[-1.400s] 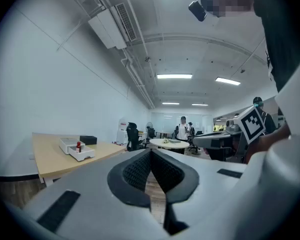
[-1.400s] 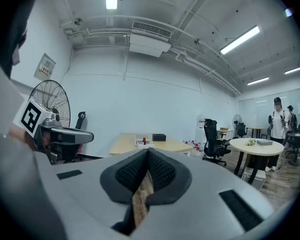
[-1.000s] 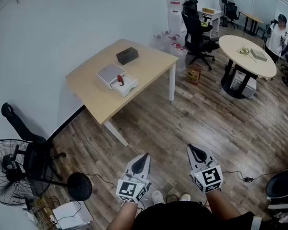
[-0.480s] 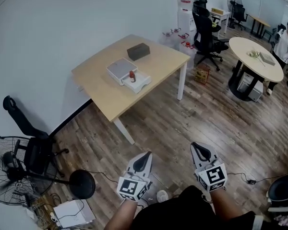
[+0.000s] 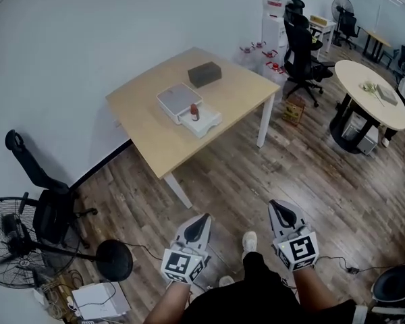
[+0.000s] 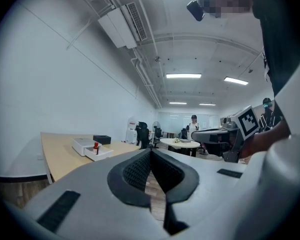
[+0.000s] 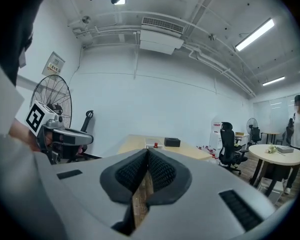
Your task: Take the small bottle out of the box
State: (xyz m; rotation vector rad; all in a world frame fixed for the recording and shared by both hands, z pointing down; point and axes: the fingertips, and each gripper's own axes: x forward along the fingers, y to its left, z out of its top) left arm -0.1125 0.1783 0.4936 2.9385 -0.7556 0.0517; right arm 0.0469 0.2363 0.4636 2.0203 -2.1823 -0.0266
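A small red bottle (image 5: 195, 112) stands upright in an open white box (image 5: 207, 123) on the wooden table (image 5: 155, 140), with the box's lid (image 5: 179, 98) beside it. Both grippers hang far from the table, over the floor. My left gripper (image 5: 202, 220) is shut with nothing in it, and so is my right gripper (image 5: 279, 208). In the left gripper view the bottle (image 6: 96, 147) and white box (image 6: 101, 153) show far off, beyond the shut left gripper (image 6: 150, 153). In the right gripper view the bottle (image 7: 155, 145) is tiny, beyond the shut right gripper (image 7: 147, 153).
A black box (image 5: 204, 73) lies on the table behind the white one. A floor fan (image 5: 10, 238) and a black chair (image 5: 44, 194) stand at the left. Office chairs (image 5: 302, 42) and a round table (image 5: 378, 93) are at the right. Cables lie on the wood floor.
The table and box sit a little nearer and further right in the head view. A shoe has come into sight between the grippers. Both grippers stay shut and level.
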